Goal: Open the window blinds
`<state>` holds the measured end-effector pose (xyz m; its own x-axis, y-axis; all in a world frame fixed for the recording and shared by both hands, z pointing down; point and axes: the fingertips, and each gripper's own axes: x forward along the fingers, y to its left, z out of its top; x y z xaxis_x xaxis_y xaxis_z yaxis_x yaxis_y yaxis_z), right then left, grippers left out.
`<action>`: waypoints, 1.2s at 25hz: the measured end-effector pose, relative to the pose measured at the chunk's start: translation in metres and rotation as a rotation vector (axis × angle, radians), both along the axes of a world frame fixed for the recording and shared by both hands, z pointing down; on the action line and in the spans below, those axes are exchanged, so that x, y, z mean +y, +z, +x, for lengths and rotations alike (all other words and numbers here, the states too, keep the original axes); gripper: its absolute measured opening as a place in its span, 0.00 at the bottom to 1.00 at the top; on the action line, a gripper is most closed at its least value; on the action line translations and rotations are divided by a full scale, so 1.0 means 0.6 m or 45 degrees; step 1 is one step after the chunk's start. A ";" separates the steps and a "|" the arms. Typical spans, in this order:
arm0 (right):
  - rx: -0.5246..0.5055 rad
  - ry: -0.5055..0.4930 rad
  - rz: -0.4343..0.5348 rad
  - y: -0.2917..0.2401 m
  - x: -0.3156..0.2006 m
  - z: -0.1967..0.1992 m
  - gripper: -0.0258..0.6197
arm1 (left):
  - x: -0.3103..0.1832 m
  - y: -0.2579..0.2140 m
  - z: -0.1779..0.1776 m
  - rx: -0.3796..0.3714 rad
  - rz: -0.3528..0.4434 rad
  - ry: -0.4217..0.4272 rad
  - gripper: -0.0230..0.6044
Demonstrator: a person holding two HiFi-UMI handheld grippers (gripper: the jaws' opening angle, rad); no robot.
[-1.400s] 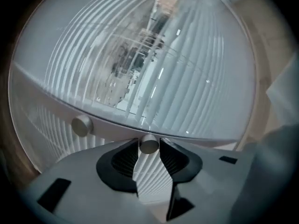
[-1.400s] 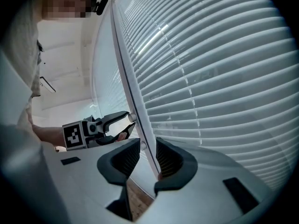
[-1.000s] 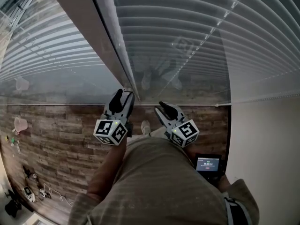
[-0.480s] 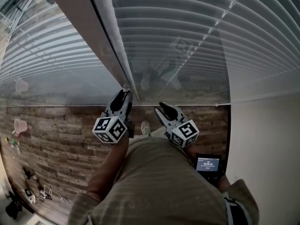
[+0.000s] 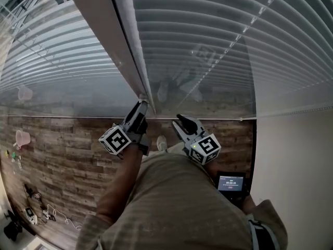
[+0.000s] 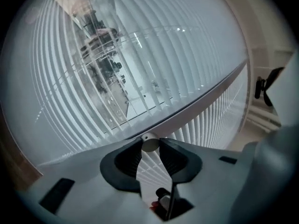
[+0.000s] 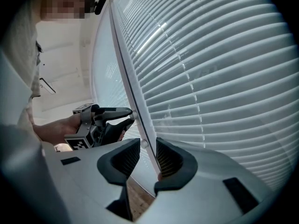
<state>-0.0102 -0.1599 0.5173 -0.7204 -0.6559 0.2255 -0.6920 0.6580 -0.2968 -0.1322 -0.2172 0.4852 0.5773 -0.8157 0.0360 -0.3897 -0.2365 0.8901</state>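
White slatted blinds cover two window panes, with a grey upright frame between them. A thin white wand hangs along that frame and ends in a round knob. My left gripper points level at the window; its jaws have just been closing and now pinch that knob. My right gripper sits a little to the right, near the lower slats, jaws apart. In the right gripper view a second small knob shows in the gap of the right gripper, touching neither pad.
Wood-plank floor lies below the window, with a pale cup-like thing and cables at the left. A black device with a lit screen is by my right side. A plain wall closes the right.
The left gripper has rolled about its own axis, its marker cube turning, and its jaws have narrowed onto the wand's knob. The right gripper has stayed still.
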 end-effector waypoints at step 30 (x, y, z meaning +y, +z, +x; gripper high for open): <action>0.000 0.004 -0.018 0.030 0.003 0.014 0.21 | -0.007 0.031 -0.004 1.008 -0.161 -0.009 0.25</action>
